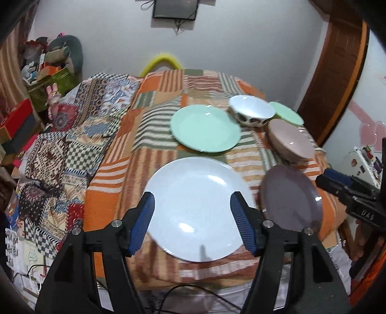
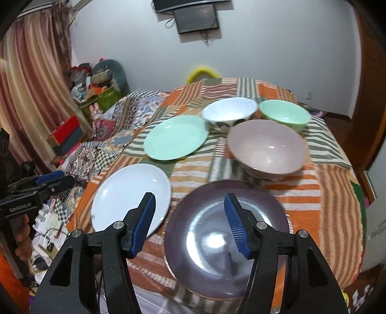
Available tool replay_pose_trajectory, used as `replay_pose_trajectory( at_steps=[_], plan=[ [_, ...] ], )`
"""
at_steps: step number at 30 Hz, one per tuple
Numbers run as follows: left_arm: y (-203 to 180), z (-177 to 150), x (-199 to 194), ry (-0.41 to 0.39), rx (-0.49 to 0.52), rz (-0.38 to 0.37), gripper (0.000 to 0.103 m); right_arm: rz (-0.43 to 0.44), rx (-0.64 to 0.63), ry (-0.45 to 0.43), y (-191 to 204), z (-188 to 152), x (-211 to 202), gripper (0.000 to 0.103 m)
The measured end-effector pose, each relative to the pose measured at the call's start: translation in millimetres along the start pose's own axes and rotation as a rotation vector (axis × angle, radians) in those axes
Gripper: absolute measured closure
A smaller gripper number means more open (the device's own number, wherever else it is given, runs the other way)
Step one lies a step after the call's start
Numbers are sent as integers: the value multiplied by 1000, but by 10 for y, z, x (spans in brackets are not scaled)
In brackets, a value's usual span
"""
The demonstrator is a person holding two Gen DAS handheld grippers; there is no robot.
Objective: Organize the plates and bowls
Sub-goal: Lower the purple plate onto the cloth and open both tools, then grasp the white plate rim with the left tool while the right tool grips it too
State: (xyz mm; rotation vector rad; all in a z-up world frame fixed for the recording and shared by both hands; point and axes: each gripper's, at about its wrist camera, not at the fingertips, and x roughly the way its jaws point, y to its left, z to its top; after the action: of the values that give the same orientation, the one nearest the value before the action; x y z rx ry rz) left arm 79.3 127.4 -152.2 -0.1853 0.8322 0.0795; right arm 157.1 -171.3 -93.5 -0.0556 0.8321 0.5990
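Left wrist: left claw (image 1: pixel 193 217) open above white plate (image 1: pixel 193 193).

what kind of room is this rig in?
Probably a room in a home, used for living or storage, not a lab. Plates and bowls sit on a table under a patchwork cloth, striped curtains hang at the left, a small screen hangs on the wall, and household clutter fills the corner.

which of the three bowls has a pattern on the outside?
The white bowl, at the far side of the table between the green plate and the green bowl. It has dark patches on its outer wall; the green and pink bowl are plain.
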Motion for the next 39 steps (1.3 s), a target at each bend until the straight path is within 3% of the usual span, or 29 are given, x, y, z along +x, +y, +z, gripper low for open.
replay_pose_trajectory(
  at_steps=[16, 23, 25, 39],
  plan=[
    [678, -323, 549, 118, -126, -2, 39, 54, -39, 156, 305, 67, 861, 48],
    [762, -373, 644, 125, -152, -50, 71, 59, -62, 221, 337, 48, 1111, 65],
    [768, -382, 677, 132, -155, -69, 75, 61, -60, 237, 319, 50, 1171, 72],
    [779, -474, 988, 203, -176, -80, 78, 66, -45, 293, 275, 31, 1388, 81]
  ],
)
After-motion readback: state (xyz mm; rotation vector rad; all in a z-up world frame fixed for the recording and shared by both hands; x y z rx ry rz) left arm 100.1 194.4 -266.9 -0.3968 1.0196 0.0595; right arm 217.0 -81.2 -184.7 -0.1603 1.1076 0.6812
